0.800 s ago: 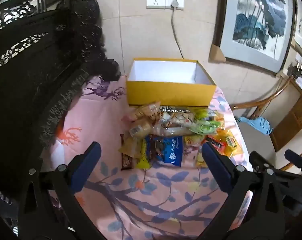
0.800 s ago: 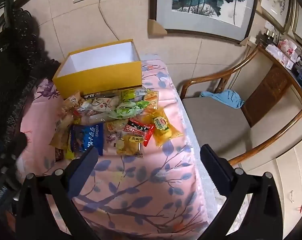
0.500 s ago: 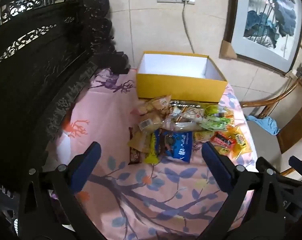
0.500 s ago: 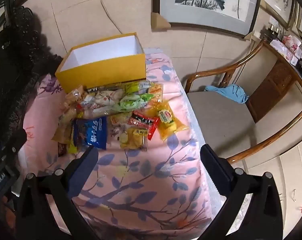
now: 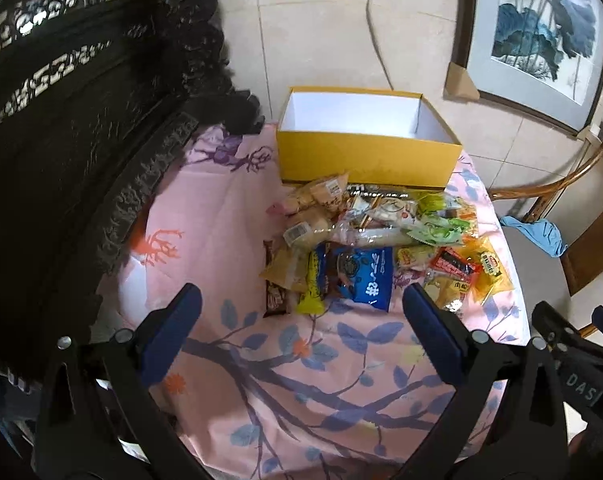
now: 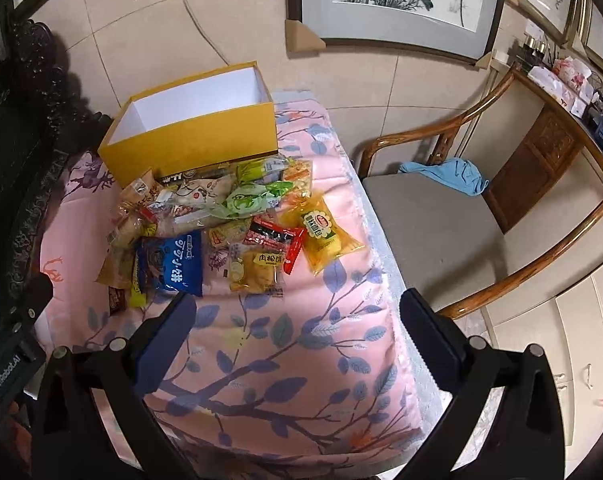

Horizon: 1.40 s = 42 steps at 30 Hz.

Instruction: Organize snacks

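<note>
Hovering over the pink floral surface [image 5: 229,200], left gripper [image 5: 301,316] and right gripper [image 6: 297,316] both have jaws wide, nothing btwn them. Snack pile [image 5: 381,240] sits mid-surface, just in front of the yellow box [image 5: 365,152], which is open w/ white inside (no packets visible in it). Blue packet [image 6: 173,264] lies at the pile's near edge, red packet [image 6: 277,240] and yellow packet [image 6: 321,236] to its right. Wooden chair [image 6: 441,224] w/ blue cloth [image 6: 449,172] stands beside the surface.
</note>
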### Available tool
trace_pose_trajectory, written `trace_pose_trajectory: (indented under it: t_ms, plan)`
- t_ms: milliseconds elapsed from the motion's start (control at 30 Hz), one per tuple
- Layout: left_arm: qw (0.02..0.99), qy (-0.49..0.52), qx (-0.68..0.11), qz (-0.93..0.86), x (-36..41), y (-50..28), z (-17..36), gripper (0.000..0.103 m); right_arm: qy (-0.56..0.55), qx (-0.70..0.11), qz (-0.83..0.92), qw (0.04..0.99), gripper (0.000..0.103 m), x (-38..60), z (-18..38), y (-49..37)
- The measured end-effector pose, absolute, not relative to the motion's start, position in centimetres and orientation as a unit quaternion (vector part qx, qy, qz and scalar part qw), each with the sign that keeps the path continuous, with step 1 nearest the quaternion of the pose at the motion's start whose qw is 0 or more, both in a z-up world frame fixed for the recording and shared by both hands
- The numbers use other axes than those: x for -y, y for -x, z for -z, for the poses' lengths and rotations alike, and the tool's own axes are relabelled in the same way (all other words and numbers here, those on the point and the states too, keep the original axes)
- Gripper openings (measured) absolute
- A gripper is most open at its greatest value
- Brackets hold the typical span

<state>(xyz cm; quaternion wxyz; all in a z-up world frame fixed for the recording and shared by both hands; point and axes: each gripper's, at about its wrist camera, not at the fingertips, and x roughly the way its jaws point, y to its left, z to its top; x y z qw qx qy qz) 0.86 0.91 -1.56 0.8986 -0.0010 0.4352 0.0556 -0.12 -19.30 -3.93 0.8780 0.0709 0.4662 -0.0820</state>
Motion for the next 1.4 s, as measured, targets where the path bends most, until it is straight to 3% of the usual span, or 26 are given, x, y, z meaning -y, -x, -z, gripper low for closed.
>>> trace_pose_trajectory:
  t_ms: [1400]
  plan:
    - [0.91,0.003,-0.409,-0.061,-1.5,-1.0,0.9,0.101,-0.1,-0.432,0.067,0.894,0.102,19.5,2.9,0.2]
